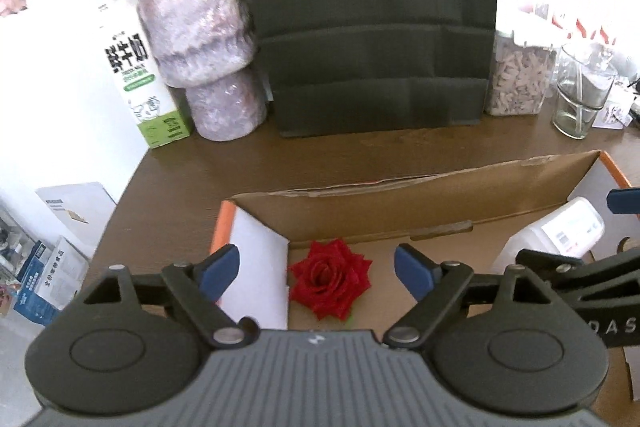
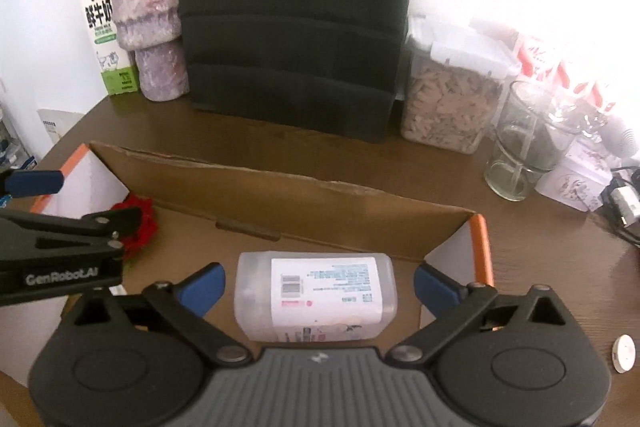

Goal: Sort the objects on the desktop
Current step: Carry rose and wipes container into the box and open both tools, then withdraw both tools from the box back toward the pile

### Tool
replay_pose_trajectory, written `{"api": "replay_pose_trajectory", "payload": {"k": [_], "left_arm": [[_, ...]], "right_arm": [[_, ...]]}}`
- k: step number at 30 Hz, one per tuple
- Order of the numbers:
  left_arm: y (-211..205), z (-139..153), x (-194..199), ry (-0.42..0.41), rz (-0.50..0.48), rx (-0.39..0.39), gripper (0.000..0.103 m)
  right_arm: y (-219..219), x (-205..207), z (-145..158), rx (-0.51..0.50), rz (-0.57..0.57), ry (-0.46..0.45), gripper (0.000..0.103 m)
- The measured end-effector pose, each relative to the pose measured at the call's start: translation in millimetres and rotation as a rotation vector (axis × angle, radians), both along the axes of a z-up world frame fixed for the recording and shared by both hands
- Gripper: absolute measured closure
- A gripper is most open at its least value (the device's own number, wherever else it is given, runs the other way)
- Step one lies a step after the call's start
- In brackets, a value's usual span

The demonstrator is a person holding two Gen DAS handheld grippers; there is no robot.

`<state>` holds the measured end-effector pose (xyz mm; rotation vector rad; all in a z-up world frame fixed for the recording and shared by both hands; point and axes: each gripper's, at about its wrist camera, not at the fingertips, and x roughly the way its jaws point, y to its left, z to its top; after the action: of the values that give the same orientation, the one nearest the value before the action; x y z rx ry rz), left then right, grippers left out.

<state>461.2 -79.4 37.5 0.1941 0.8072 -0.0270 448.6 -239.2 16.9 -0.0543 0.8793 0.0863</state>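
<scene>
Lying between spread jaws: rose (image 1: 329, 279)

A deep red rose (image 1: 330, 279) is seen in a brown cardboard box (image 1: 420, 195) edged in orange. A mottled lilac vase (image 1: 196, 39) and a green-and-white milk carton (image 1: 140, 75) are set far left.

one red rose (image 1: 329, 279), one plastic bottle (image 2: 316, 301), one box (image 1: 400, 203)

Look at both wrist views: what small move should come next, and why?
Probably lift both grippers up and clear of the cardboard box. The red rose and the plastic bottle both lie on its floor, and the left gripper and right gripper stand open, touching neither.
</scene>
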Motion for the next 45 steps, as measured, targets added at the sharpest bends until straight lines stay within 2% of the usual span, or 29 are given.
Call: {"api": "replay_pose_trajectory", "payload": {"k": [8,11,15,19,24,31,35,41,45], "left_arm": [[13.9,32.9,-42.9,-0.066,0.013,-0.038,0.011],[19.6,47.4,-67.8,-0.106,0.009,-0.061,0.006],[27.7,65.7,-107.4,-0.17,-0.002,-0.092,0.0],[36.4,80.0,-152.8,-0.245,-0.017,-0.138,0.0],[45.3,84.0,-207.9,-0.333,-0.038,-0.162,0.0],[61.1,67.2,-276.0,-0.419,-0.043,-0.176,0.0],[72.9,49.2,-300.6,-0.405,-0.021,-0.201,0.0],[88.7,24.9,-330.2,-0.401,0.023,-0.184,0.0],[95.2,9.0,-347.2,-0.398,0.035,-0.184,0.0]], "right_arm": [[-0.2,-40.1,38.1,0.0,-0.004,-0.063,0.002],[-0.8,-62.4,53.9,0.011,-0.002,-0.106,0.002],[-5.4,-104.2,76.3,0.04,0.017,-0.179,0.001],[-9.8,-151.0,93.0,0.072,0.043,-0.256,0.0],[-9.9,-208.0,101.2,0.095,0.068,-0.333,0.0],[-9.9,-285.4,85.1,0.107,0.082,-0.403,0.0],[-12.7,-321.2,63.7,0.107,0.064,-0.416,0.0],[-20.9,-358.7,25.2,0.136,0.009,-0.365,0.0],[-24.9,-377.1,3.3,0.122,-0.032,-0.335,0.0]]}}
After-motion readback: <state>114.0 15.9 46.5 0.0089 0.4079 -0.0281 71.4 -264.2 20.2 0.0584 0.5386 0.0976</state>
